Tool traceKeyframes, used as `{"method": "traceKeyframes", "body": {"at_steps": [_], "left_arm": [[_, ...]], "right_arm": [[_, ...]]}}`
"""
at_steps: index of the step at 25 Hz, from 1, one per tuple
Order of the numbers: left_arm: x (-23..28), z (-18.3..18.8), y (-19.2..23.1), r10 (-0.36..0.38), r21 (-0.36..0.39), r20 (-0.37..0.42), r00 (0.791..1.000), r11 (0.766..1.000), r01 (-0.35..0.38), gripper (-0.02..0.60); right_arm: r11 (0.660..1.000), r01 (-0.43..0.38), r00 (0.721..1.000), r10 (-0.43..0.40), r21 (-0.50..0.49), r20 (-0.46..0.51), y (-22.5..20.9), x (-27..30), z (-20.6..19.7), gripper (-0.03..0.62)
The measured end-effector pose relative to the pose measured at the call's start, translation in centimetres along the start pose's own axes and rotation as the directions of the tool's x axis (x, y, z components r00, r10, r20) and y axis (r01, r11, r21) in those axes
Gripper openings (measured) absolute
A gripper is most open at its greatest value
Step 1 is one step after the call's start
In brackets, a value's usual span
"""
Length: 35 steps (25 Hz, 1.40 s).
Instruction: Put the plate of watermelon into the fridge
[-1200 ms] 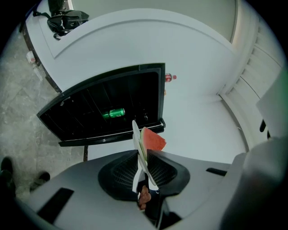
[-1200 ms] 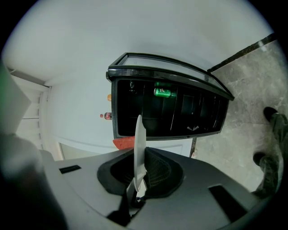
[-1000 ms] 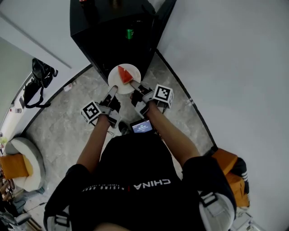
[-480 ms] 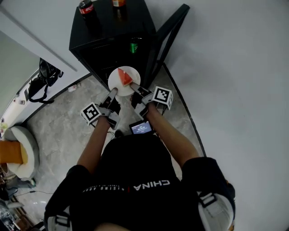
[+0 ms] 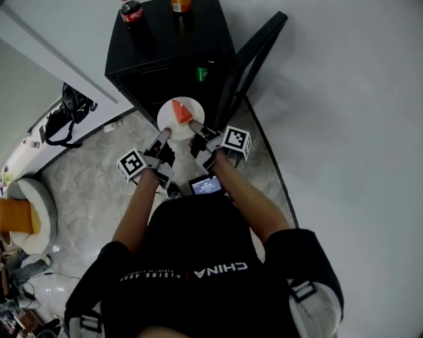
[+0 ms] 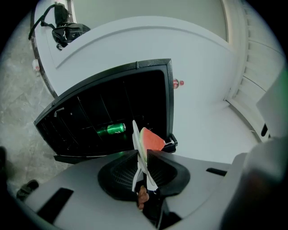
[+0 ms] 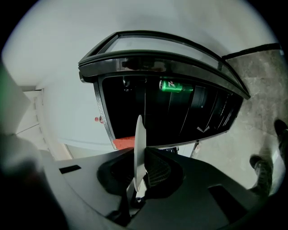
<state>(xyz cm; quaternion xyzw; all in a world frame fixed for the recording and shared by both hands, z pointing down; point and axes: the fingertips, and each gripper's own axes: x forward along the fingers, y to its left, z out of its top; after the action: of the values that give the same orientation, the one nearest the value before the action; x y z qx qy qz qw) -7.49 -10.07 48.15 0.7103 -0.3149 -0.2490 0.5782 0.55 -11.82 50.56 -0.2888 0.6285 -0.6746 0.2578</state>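
The white plate (image 5: 178, 122) with one wedge of watermelon (image 5: 180, 111) was held in the air, just in front of the open black fridge (image 5: 165, 53) and not yet inside it. Both grippers held it by the near rim. The jaws of the left gripper (image 5: 164, 135) were closed on the left side of the rim, and the jaws of the right gripper (image 5: 196, 124) were closed on the right side. In each gripper view the thin plate edge stood pinched between the pads. The fridge door (image 5: 256, 51) was swung open to the right, and a green can (image 5: 201, 72) lay on a shelf inside. A cola bottle (image 5: 131, 11) stood on top of the fridge. Several things could go wrong from here, in my judgement. The plate was gripped only at its near edge, so its far side had no support. If one hand moved faster or higher than the other, the plate could twist in the pads or slip out. If the plate tipped forward, the wedge could slide off, because nothing kept it in place. The opening looked low and dark, so the far rim could knock the fridge frame or the shelf edge. The can could also be in the way if the plate was aimed at that shelf.
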Motion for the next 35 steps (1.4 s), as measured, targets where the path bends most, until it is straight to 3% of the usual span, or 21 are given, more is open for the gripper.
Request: {"method": "traceKeyframes", "body": {"at_steps": [6, 11, 20, 25, 35], "left_arm": [[-0.5, -1.9, 0.5, -0.041, 0.031, -0.034, 0.999, 0.999, 0.042, 0.055], [-0.2, -1.2, 0.1, -0.049, 0.040, -0.035, 0.998, 0.998, 0.051, 0.055], [0.4, -1.4, 0.2, -0.043, 0.036, -0.062, 0.997, 0.998, 0.045, 0.055], [0.6, -1.3, 0.3, -0.029, 0.073, -0.086, 0.996, 0.997, 0.035, 0.055], [0.9, -0.5, 2.1, -0.014, 0.038, -0.052, 0.999, 0.999, 0.016, 0.055]], "right_arm": [[0.999, -0.043, 0.999, 0.044, -0.027, 0.030, -1.0, -1.7, -0.5, 0.040], [0.998, -0.051, 0.998, 0.053, -0.038, 0.044, -0.3, -1.3, -0.3, 0.040], [0.998, -0.047, 0.997, 0.049, -0.048, 0.057, -0.4, -1.6, 0.3, 0.040], [0.998, -0.047, 0.997, 0.049, -0.031, 0.061, -0.5, -1.3, 0.5, 0.040], [0.999, -0.039, 0.995, 0.038, 0.006, 0.090, -2.5, -0.4, 2.5, 0.040]]}}
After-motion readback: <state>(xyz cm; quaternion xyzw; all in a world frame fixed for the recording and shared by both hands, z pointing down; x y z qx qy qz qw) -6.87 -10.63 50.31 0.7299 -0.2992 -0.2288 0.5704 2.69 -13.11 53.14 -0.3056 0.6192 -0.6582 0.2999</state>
